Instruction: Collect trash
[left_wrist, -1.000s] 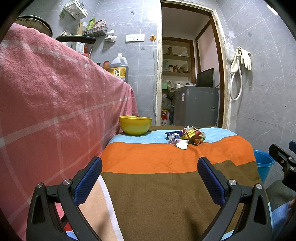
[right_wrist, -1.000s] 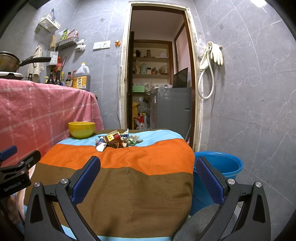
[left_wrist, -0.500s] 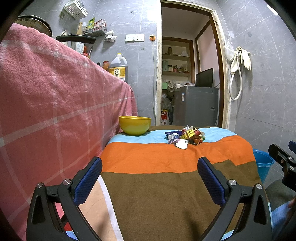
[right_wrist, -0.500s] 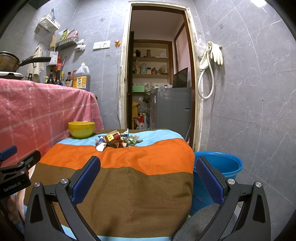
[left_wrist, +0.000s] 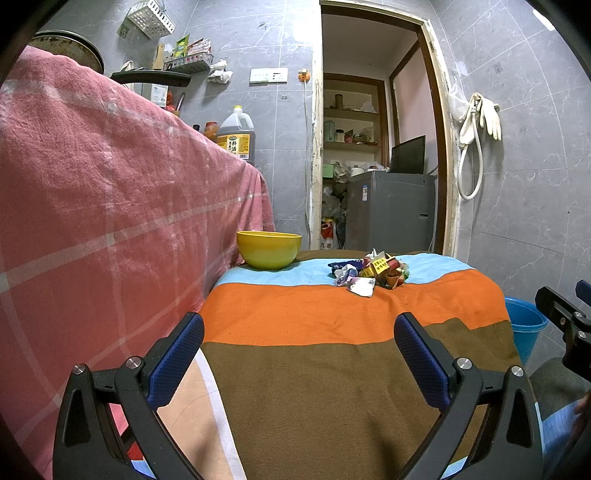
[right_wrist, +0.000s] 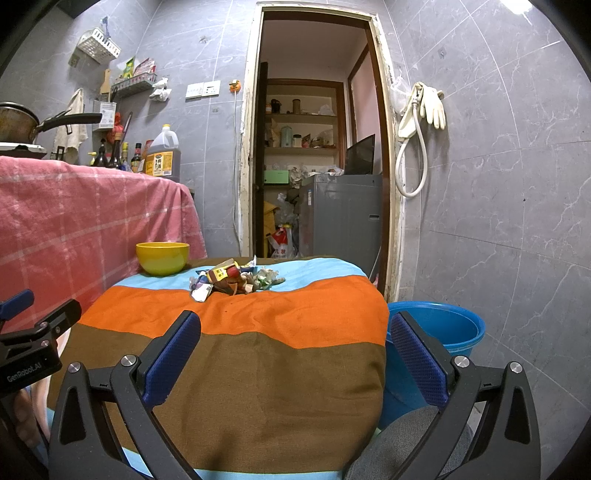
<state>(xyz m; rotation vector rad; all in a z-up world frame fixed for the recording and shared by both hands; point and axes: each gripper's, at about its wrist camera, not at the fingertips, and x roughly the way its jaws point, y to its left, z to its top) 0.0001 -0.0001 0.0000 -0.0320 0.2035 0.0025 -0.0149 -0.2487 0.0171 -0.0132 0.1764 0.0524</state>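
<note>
Both claws, left claw (left_wrist: 299, 350) and right claw (right_wrist: 295, 349), spread empty, well short of the trash pile (right_wrist: 234, 278)

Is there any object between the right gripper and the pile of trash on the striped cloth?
Nothing visible. Only bare striped cloth lies between the open right gripper and the trash pile. The yellow bowl stands to the left, off that path.

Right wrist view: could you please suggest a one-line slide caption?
Open right tool faces a wrapper pile on the striped cloth, yellow bowl behind, blue bucket beside.
</note>
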